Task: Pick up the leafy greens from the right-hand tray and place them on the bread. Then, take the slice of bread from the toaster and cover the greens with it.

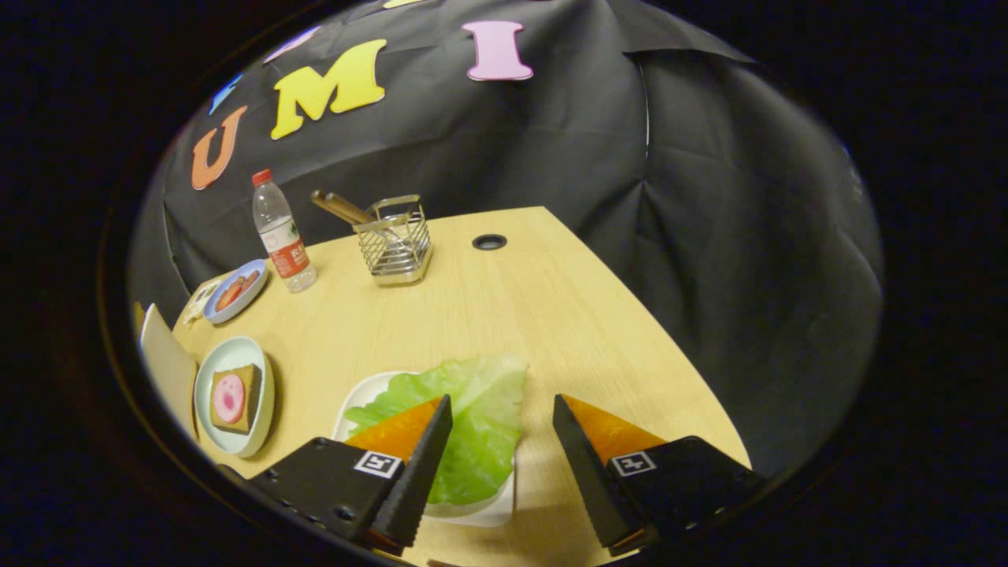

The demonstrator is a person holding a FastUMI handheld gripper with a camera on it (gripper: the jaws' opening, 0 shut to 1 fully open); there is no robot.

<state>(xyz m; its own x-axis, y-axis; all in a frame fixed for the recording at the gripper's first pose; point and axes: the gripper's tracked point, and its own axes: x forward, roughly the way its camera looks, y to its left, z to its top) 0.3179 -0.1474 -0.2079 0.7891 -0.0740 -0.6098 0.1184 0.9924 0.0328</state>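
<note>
A light green lettuce leaf (472, 417) lies on a small white tray (366, 392) on the wooden table. My gripper (502, 417) hovers over it, open; the left finger (417, 457) overlaps the leaf and the right finger (587, 457) stands over bare table beside the tray. Nothing is held. To the left, a pale round plate (213, 370) carries a slice of bread (250, 394) topped with a pink round of meat (228, 398). A white block that may be the toaster (165, 366) stands at the far left, cut off; I cannot tell if bread is in it.
At the back of the table (512, 315) stand a wire holder (394, 240) with wooden utensils, a water bottle (282, 232) with a red cap, and a blue dish (236, 291) with red food. A round cable hole (489, 242) sits beyond. The table's right edge drops off near the right finger.
</note>
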